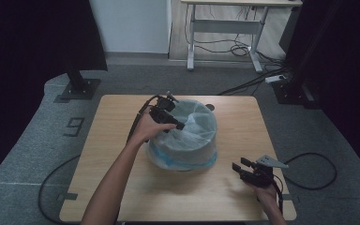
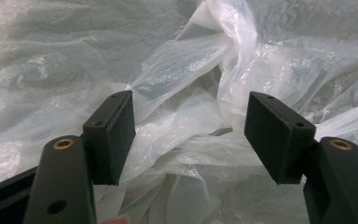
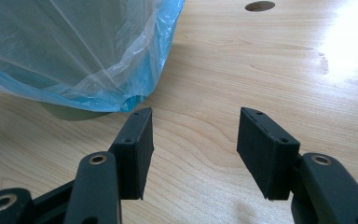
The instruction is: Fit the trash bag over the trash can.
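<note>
A: What sits closest to the lens?

B: In the left gripper view, the left gripper (image 2: 189, 135) itself: its two black jaws rise from the bottom edge and stand well apart. Nothing is pinched between the pads. Crumpled clear bag (image 2: 191, 84) film lies just past them and spreads across the gap.

A: And where is that bag?

B: It lines a bin (image 1: 183, 159) standing near the middle of the table (image 1: 122, 187). From above, the left gripper (image 1: 178, 123) hangs over the bin's mouth, on the near-left part of the rim, jaws pointing into the liner. The bag's edge folds down outside the bin, where it looks blue.

A: The other hand?

B: The right gripper (image 1: 239, 165) is low over the table, well apart from the bin, to the bin's right and closer to the person. Its jaws are also spread, with nothing between them. In the right gripper view (image 3: 193, 144) the folded blue skirt of the bag (image 3: 74, 56) lies ahead and to the left of the jaws, bare wood directly ahead.

A: Anything further out?

B: A round hole (image 3: 259, 6) in the tabletop, far beyond the right jaws.
</note>
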Action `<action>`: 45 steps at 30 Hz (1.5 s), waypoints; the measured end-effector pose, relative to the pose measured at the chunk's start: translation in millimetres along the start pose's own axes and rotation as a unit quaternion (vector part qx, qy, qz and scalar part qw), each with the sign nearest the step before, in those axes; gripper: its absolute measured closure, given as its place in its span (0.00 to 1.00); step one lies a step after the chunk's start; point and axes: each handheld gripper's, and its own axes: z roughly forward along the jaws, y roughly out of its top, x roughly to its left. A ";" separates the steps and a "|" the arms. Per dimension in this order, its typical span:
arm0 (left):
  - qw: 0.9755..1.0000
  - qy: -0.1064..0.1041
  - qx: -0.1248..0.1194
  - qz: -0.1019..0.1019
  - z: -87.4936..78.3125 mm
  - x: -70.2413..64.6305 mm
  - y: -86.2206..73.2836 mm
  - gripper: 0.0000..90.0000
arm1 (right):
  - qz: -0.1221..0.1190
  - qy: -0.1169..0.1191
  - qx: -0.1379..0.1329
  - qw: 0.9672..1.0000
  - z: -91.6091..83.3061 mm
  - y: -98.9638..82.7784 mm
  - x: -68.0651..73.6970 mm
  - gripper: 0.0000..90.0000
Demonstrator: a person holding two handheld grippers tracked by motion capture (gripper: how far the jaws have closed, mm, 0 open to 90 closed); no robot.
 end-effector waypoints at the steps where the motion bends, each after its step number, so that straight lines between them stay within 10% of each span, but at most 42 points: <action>1: 1.000 0.000 -0.006 0.001 -1.4 -0.6 -0.7 0.37 | 0.000 0.000 -0.001 1.000 -0.3 -0.1 -0.1 0.50; 20: 0.988 -0.039 -0.145 0.037 -65.1 -4.7 -54.1 0.33 | 0.000 -0.007 0.001 1.000 -1.4 -0.1 -0.2 0.48; 45: 0.985 -0.033 -0.171 0.009 -71.5 13.4 -141.7 0.32 | -0.003 -0.013 0.011 1.000 1.3 -1.6 -0.6 0.47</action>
